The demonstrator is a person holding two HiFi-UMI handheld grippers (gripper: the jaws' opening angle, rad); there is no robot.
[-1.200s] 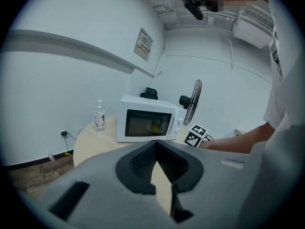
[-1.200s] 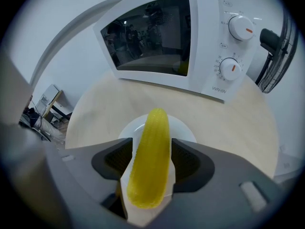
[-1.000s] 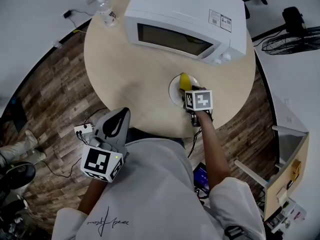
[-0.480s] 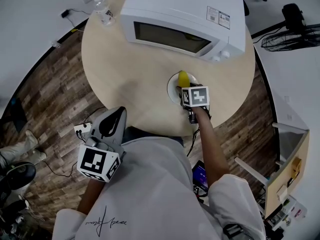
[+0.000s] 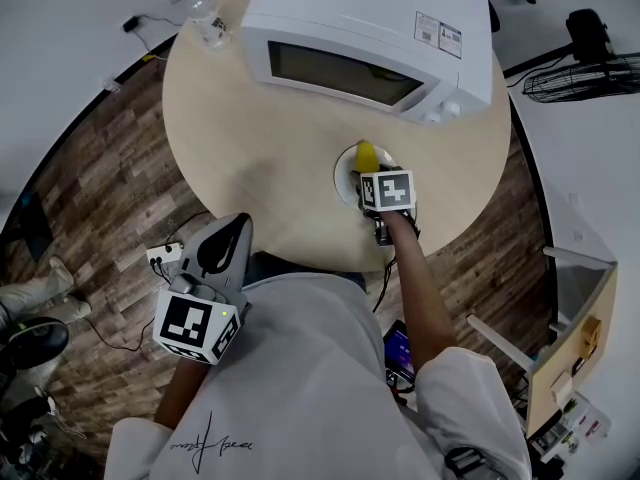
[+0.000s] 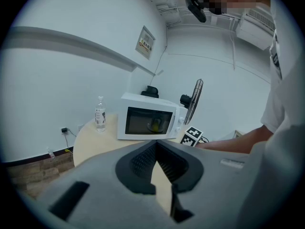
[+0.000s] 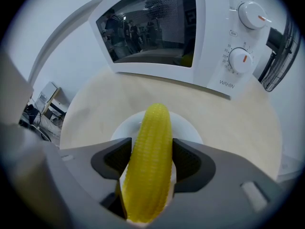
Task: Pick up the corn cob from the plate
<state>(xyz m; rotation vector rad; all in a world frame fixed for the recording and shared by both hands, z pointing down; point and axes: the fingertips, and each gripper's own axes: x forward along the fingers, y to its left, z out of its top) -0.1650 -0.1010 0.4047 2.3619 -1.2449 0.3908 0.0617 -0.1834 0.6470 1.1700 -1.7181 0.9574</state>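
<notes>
Head view: right gripper's (image 5: 380, 193) marker cube hid most of the corn cob (image 5: 366, 154) & plate (image 5: 345, 176); only the yellow tip & a white rim sliver showed. Right gripper view: fingers clamped the cob's sides over the plate, near end cut off by frame; couldn't tell if it cleared the plate. Cob bumpy w/ kernel rows, tapered, round-tipped. Plate round, smooth. Table (image 5: 250, 148) round, pale wood; microwave (image 5: 370, 38) boxy, glossy white. Left gripper (image 6: 156, 162) matte grey, fingers closed, empty.
</notes>
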